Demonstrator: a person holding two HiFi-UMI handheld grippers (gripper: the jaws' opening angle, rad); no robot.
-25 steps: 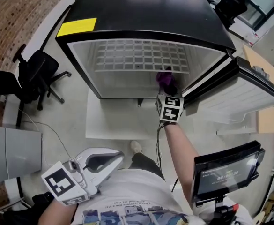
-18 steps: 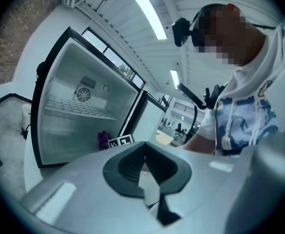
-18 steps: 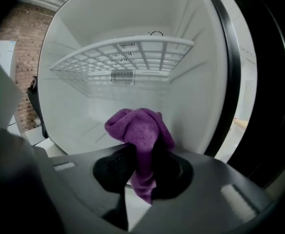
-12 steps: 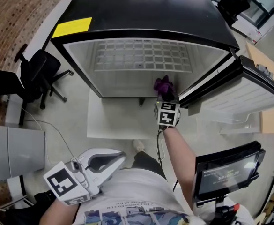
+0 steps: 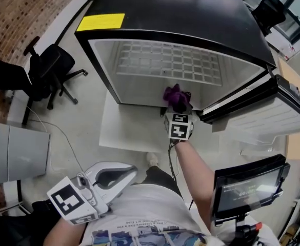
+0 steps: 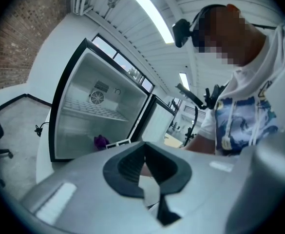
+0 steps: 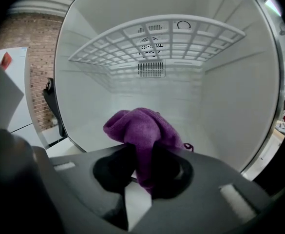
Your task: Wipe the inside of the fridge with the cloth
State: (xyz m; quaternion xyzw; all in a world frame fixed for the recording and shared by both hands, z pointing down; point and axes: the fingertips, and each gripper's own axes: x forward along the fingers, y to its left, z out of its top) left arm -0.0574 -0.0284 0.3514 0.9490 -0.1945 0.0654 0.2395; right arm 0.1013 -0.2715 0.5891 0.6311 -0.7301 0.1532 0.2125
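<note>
The fridge (image 5: 180, 14) is seen with its door (image 5: 262, 109) swung wide open to its right and its white, bare compartment lit. A white wire shelf (image 5: 170, 60) is fitted across the upper part of the compartment. The purple cloth (image 5: 176, 97) is clamped between the jaws of the right gripper (image 5: 180, 109) and is held bunched at the fridge's mouth, below the shelf and towards the door side; whether it touches the fridge's floor cannot be told. The left gripper (image 6: 147, 177) is kept well back from the fridge, close to the person's body, its jaws drawn together on nothing. A yellow label (image 5: 101, 22) is stuck on the fridge's black top. A white mat (image 5: 134, 129) is laid on the grey floor (image 5: 83, 122) in front of the fridge. A black office chair (image 5: 47, 73) is parked to the fridge's left, before a brick wall (image 5: 21, 14).
</note>
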